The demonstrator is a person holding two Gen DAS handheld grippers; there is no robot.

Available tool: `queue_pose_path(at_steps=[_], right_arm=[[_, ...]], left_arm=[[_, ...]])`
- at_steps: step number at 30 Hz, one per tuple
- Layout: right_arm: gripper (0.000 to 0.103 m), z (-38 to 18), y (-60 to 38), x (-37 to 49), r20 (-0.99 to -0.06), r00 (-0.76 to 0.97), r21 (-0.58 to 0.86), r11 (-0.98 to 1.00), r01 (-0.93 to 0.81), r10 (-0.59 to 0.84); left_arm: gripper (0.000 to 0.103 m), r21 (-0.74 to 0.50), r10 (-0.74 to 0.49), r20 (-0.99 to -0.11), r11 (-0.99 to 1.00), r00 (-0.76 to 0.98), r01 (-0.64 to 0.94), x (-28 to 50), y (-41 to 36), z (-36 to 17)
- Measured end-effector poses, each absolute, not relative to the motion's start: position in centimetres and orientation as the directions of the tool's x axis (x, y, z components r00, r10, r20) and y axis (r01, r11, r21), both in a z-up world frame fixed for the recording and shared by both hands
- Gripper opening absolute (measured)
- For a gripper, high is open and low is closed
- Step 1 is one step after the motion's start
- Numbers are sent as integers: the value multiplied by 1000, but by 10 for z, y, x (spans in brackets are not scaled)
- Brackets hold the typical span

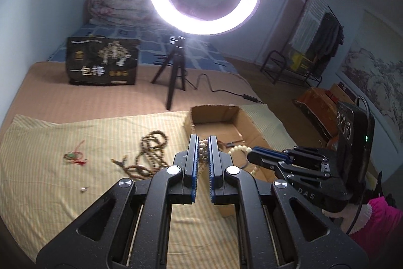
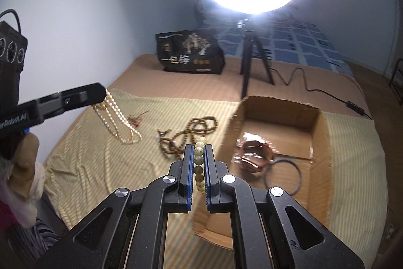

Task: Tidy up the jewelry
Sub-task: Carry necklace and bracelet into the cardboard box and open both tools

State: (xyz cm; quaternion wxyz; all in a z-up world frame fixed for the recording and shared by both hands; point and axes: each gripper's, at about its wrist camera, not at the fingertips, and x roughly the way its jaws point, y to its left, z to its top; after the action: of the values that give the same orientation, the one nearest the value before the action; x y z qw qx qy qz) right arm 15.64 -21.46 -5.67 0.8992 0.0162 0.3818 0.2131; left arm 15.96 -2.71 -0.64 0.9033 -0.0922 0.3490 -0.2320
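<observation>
On the striped cloth the red-corded charm lies far left, the brown bead necklace mid-cloth. My left gripper is clenched on a pale beaded strand that dangles over the cloth. My right gripper grasps a cream bead bracelet just left of the cardboard box, which holds a dark bangle.

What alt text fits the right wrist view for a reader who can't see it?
The right gripper is shut on a pale bead bracelet beside an open cardboard box holding a dark ring. The left gripper dangles a pearl strand above striped cloth.
</observation>
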Motion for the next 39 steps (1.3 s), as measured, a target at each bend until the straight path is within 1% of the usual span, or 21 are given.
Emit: queue_pose_path(at_steps=[8,18,32,39], right_arm=[[6,-62,-253,155,-689,633,193,932,-308,352],[6,-84,-296,160,-730,615,202,953,-224,299],[6,-117,-312,164,-786,559,197,963,-181,266],[6,-125,-314,166,-800,541,198,965,-171,260]], left_arm=[[5,-327,-523,-608,851,597,411,162,-72,-17],[5,-323,-543,-655,830,526,455,167,-117,-43],[5,-293,-492,-753,845,437,447,177,-145,-94],[5,-288,-480,-774,847,412,446,180,-146,-104]])
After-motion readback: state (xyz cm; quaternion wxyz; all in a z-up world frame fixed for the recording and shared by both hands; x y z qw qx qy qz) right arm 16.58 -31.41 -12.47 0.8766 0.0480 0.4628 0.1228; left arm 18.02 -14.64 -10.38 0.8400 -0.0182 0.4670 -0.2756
